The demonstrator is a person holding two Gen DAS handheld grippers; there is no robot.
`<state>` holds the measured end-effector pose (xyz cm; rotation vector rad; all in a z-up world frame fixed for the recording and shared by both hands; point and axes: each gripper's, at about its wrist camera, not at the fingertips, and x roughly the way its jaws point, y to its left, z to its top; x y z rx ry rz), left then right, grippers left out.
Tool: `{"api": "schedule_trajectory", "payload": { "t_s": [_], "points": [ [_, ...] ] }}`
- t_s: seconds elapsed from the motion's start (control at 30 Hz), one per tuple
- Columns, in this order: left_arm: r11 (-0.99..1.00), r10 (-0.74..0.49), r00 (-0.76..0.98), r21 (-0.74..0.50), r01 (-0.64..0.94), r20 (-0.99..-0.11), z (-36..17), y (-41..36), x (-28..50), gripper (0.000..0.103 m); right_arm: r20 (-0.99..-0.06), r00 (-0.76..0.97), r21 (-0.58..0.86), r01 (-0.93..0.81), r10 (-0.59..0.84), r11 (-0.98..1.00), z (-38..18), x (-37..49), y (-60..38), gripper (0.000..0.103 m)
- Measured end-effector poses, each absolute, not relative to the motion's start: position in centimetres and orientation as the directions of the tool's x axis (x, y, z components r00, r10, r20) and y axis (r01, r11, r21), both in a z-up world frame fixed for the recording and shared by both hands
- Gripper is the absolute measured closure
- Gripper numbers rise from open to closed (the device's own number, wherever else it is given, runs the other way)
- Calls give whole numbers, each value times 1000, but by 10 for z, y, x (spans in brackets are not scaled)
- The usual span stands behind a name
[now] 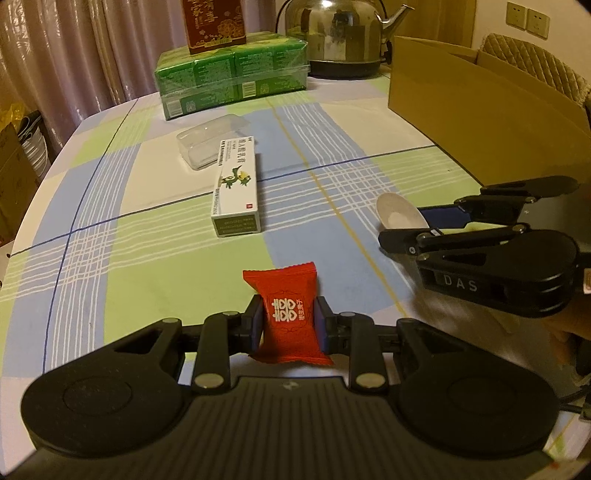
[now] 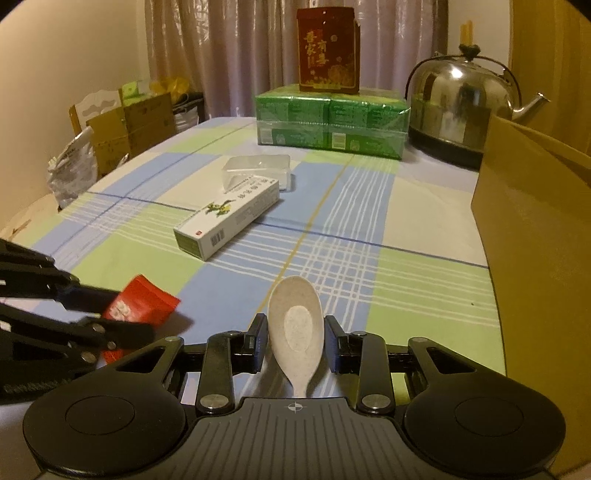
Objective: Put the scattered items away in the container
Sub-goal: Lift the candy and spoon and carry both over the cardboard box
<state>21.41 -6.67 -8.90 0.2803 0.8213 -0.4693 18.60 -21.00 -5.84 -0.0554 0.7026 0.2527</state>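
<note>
My left gripper (image 1: 290,321) is shut on a red candy packet (image 1: 288,314) with white print, held just above the checked tablecloth (image 1: 147,258). My right gripper (image 2: 295,343) has its pads against both sides of a pale speckled spoon (image 2: 295,317), whose bowl points away from me and whose handle runs back under the gripper. In the left wrist view the right gripper (image 1: 424,225) reaches in from the right with the spoon (image 1: 400,214) between its fingers. The right wrist view catches the left gripper (image 2: 122,317) and the candy (image 2: 142,299) at lower left. An open cardboard box (image 1: 480,110) (image 2: 535,240) stands at the right.
A white and green medicine carton (image 1: 236,188) (image 2: 229,218) lies mid-table, with a clear plastic box (image 1: 210,140) (image 2: 258,170) behind it. Further back stand green tissue packs (image 1: 232,77) (image 2: 332,122), a red box (image 2: 328,48) on them, and a steel kettle (image 1: 340,33) (image 2: 461,110).
</note>
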Motion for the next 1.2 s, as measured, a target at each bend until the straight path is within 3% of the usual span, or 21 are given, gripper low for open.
{"api": "schedule_trajectory", "payload": {
  "t_s": [1.2],
  "points": [
    [869,-305,643,71,489,-702,-22,-65,143,80,-558,808,73,-180,190,981,24,107,-221,74]
  ]
}}
